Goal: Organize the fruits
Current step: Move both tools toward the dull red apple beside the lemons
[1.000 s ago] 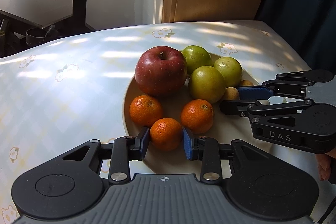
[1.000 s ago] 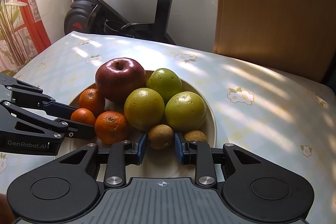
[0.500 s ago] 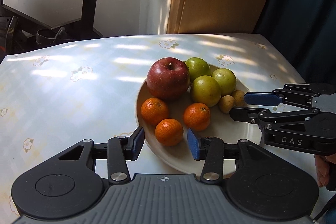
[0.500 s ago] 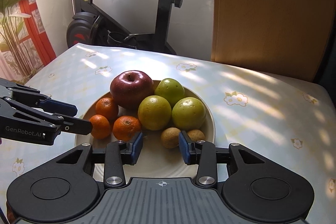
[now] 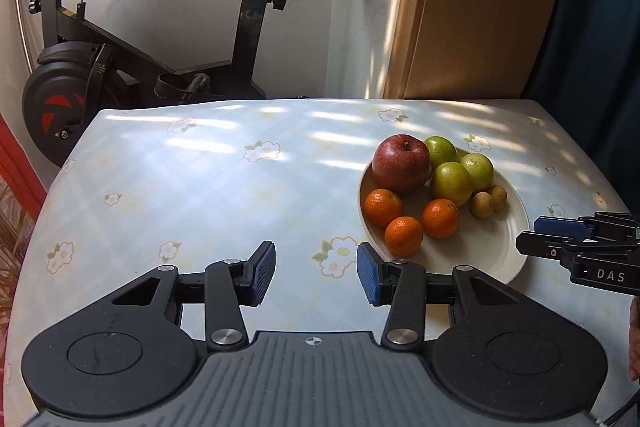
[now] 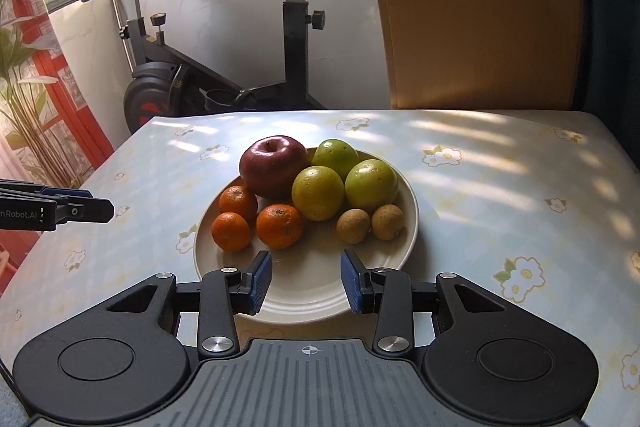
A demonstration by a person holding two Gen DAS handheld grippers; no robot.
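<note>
A cream plate [image 6: 312, 295] [image 5: 496, 247] on the flowered table holds a red apple [image 6: 274, 165] [image 5: 401, 163], three green fruits [image 6: 318, 193] [image 5: 451, 183], three small oranges [image 6: 279, 225] [image 5: 404, 235] and two small brown fruits [image 6: 353, 225] [image 5: 481, 205]. My left gripper [image 5: 316, 273] is open and empty over the tablecloth, left of the plate. My right gripper [image 6: 306, 281] is open and empty over the plate's near rim. Each gripper shows at the edge of the other's view, the right one [image 5: 568, 239] and the left one [image 6: 80, 205].
The table [image 5: 200, 187] has a pale blue checked cloth with flowers. An exercise bike [image 5: 100, 67] stands behind its far left edge. A wooden panel [image 6: 480, 7] and a dark curtain [image 5: 600, 7] stand behind the far right. A plant and red window frame [image 6: 24, 87] are at left.
Both grippers have let go and pulled back from the plate, the left also moving leftward. The orange and the brown fruit that sat between their pads now lie on the plate.
</note>
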